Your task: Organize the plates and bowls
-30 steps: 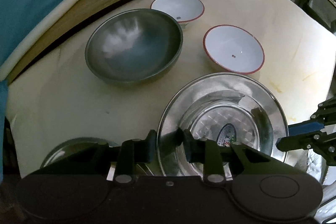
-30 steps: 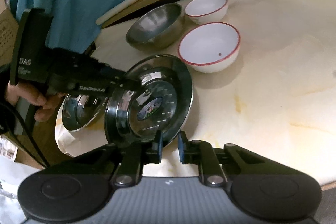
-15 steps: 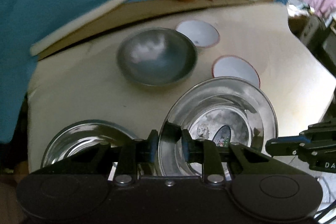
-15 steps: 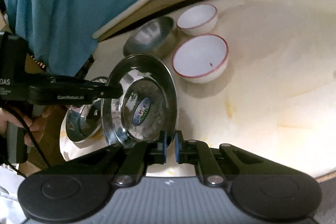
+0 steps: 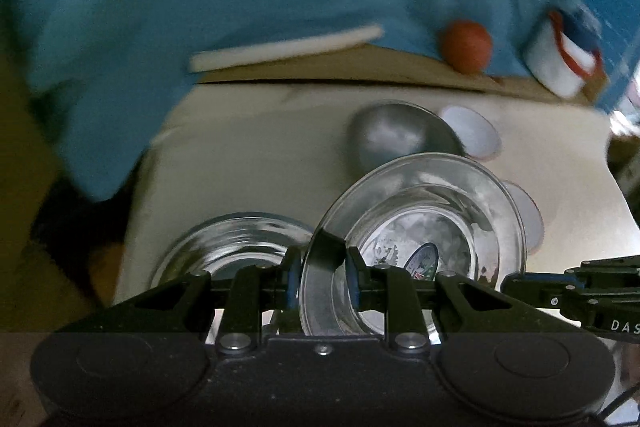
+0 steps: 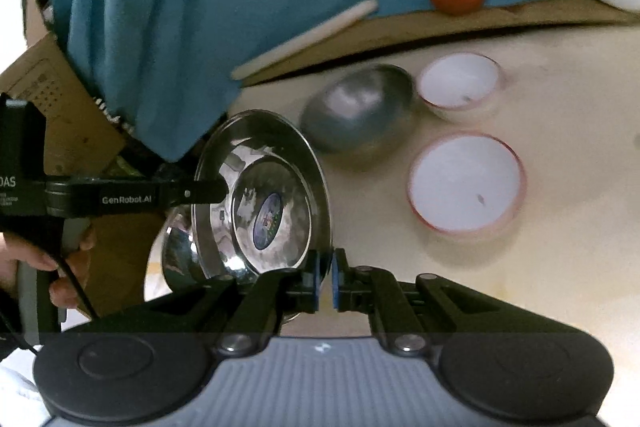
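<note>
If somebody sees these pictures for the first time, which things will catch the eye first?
First the shiny steel plate, tilted on edge above the table, gripped on its rim by the left gripper and the right gripper. Then the two red-rimmed white bowls beside a dull steel bowl.

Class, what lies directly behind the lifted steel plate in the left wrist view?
Behind the steel plate sits the grey metal bowl, lower edge covered. Two white bowls peek out at right; the nearer is mostly hidden.

glossy metal plate (image 5: 472, 203), matt metal bowl (image 6: 360, 111).
</note>
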### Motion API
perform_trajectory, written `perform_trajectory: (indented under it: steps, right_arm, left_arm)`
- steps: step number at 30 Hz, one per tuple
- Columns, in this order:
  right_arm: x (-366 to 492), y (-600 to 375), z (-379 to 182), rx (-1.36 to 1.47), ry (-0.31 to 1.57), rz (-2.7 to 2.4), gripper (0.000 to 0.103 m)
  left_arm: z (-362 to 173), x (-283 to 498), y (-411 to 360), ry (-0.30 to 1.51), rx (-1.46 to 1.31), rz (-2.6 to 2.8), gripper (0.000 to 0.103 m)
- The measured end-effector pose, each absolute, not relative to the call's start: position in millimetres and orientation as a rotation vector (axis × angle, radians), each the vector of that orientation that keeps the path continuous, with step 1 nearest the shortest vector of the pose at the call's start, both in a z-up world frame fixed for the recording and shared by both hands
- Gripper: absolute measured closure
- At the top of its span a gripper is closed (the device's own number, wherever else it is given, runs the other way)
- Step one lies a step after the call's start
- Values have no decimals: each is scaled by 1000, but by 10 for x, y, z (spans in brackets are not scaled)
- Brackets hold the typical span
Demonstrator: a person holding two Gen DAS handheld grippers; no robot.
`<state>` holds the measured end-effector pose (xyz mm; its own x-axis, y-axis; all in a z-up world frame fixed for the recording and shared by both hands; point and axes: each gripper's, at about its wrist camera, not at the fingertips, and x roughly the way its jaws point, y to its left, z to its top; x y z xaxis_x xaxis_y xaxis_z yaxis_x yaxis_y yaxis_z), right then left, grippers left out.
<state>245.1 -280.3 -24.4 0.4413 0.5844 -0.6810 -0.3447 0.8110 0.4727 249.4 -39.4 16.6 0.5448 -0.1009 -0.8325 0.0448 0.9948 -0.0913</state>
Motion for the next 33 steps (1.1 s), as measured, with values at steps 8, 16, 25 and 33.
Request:
perform_trajectory:
  steps: [8, 16, 25, 33]
  right_arm:
    - [2748, -2395, -234, 187, 964, 733, 97]
    - [2972, -2057, -370, 116, 1020, 840, 96]
    - [3111, -1839, -423, 62, 1059, 915, 95]
    - [3184, -1748, -427, 43, 1080, 942, 94]
  left_arm:
    - [135, 2389, -56, 1023, -148, 95, 77]
    - [41, 2291, 155, 1053, -211, 220, 77]
    - [-36, 2294, 197, 1089, -193, 312, 77]
    - [-89, 2344, 191, 1108, -159, 361, 76]
